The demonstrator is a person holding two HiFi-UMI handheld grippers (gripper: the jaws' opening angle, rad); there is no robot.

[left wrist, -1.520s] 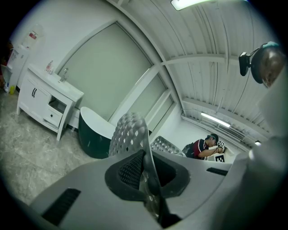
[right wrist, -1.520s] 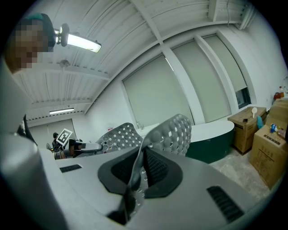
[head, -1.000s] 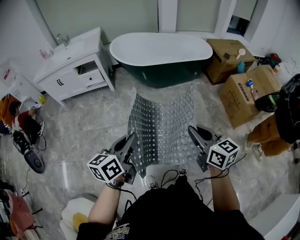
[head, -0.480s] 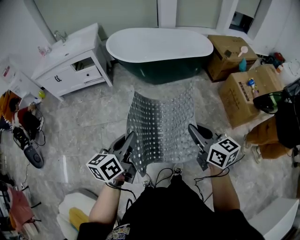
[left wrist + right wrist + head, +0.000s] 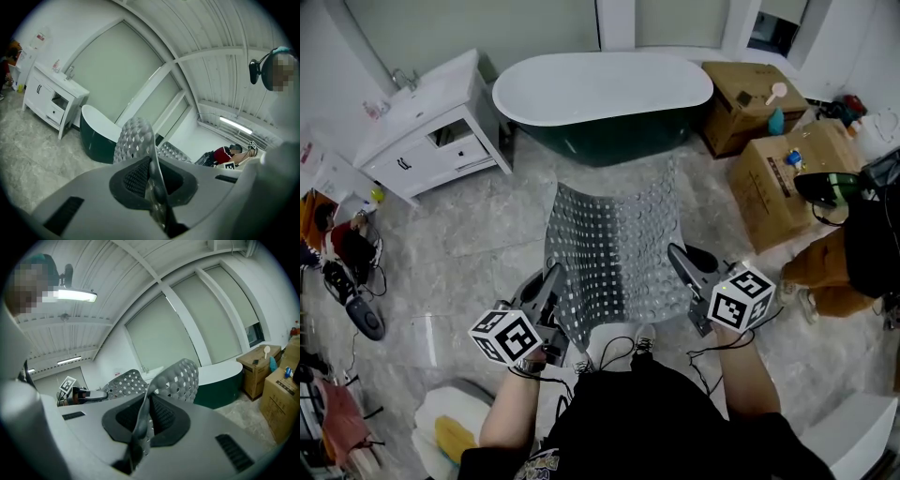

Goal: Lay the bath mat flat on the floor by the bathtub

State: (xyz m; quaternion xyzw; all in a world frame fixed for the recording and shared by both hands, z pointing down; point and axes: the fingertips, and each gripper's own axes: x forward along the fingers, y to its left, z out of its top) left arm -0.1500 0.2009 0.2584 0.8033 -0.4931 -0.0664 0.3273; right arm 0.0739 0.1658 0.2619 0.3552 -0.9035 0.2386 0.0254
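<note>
A grey, perforated, bubbly bath mat (image 5: 617, 246) hangs in the air between my two grippers, its far edge drooping toward the floor in front of the dark green, white-rimmed bathtub (image 5: 602, 94). My left gripper (image 5: 555, 281) is shut on the mat's near left corner, and the mat's edge (image 5: 152, 166) runs pinched between its jaws. My right gripper (image 5: 678, 261) is shut on the near right corner, where the mat (image 5: 180, 378) folds up out of the jaws. The tub shows behind the mat in both gripper views (image 5: 96, 138) (image 5: 225, 380).
A white vanity cabinet (image 5: 431, 127) stands left of the tub. Cardboard boxes (image 5: 783, 183) sit at the right, with a person (image 5: 848, 244) beside them. Bags and cables (image 5: 352, 272) lie at the far left. Marbled floor (image 5: 469, 244) spreads around the mat.
The view has shifted slightly toward the tub; the mat and both grippers sit a little higher and more left in the head view. Both grips are unchanged.
</note>
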